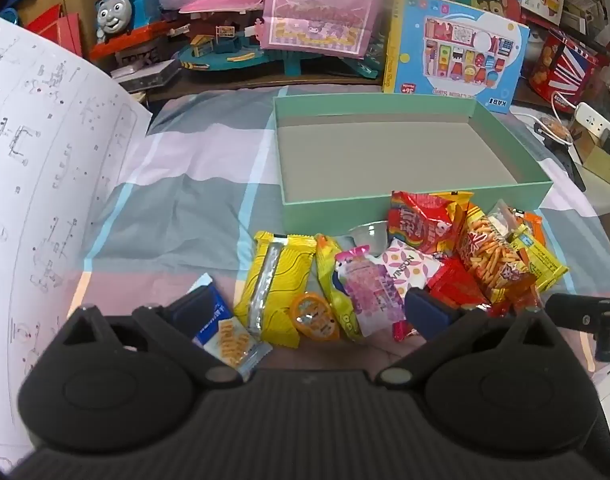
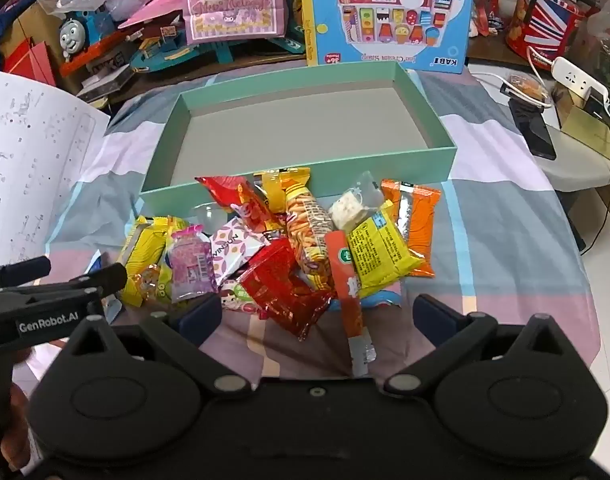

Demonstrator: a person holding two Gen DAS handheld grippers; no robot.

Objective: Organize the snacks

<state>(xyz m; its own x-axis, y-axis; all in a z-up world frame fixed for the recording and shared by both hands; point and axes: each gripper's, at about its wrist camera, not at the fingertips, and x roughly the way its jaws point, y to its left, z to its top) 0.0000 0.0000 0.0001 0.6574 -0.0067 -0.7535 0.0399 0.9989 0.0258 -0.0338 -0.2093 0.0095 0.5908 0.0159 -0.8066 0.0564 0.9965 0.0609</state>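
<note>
A pile of snack packets (image 1: 405,264) lies on the striped cloth in front of an empty mint-green box (image 1: 417,200). My left gripper (image 1: 309,304) is open, low over the pile's left side, with a yellow wafer packet (image 1: 273,280), an orange jelly cup (image 1: 315,316) and a pink pouch (image 1: 369,288) between its fingers. A blue cracker packet (image 1: 221,328) lies by its left finger. My right gripper (image 2: 317,312) is open over the pile's near edge (image 2: 289,240), above a red foil packet (image 2: 285,288) and an orange stick packet (image 2: 349,288). The box (image 2: 297,168) sits behind.
A large white instruction sheet (image 1: 45,184) stands at the left. Toys, a pink gift bag (image 2: 233,0) and a blue toy box (image 2: 389,16) crowd the back. A power strip (image 2: 577,80) and black phone (image 2: 533,132) lie at the right. The left gripper (image 2: 61,284) shows in the right view.
</note>
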